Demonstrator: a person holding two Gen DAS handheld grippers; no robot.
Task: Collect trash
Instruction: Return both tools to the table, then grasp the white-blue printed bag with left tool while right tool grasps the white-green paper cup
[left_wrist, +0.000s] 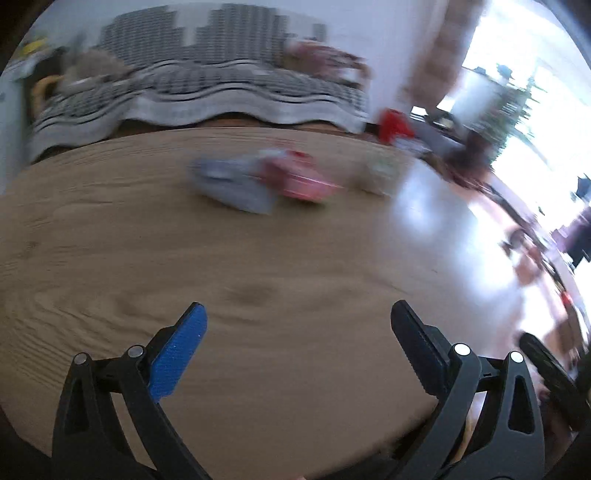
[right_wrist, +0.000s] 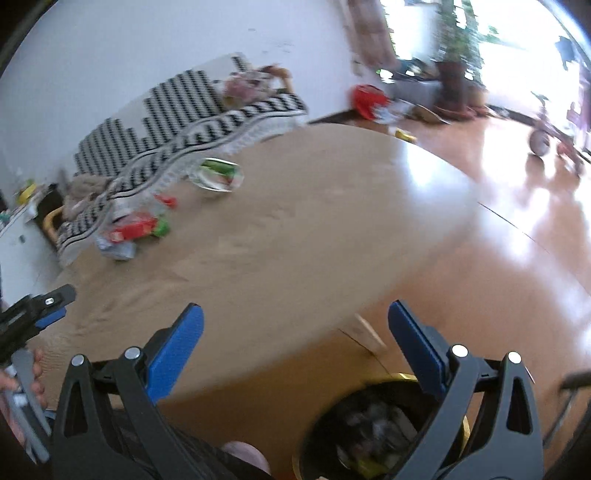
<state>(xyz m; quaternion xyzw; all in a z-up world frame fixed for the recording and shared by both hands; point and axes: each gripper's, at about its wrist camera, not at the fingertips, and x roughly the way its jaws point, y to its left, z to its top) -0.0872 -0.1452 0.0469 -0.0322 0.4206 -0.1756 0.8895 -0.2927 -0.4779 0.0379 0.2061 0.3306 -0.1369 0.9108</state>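
While both grippers hang empty over the round wooden table, the trash waits near its far edge

From left to right in the left wrist view lie a grey wrapper, touching a red packet, and a pale clear scrap just beside them, all badly blurred; the main risk I see is a mistimed reach in this smear, nudging light wrappers off the far rim toward the striped sofa, or pinching 2 pieces so 1 drops short of the black bin below the near edge. The left gripper stands spread wide, touching nothing; the right gripper is equally wide, holding nothing, poised above the bin, which already has litter in it
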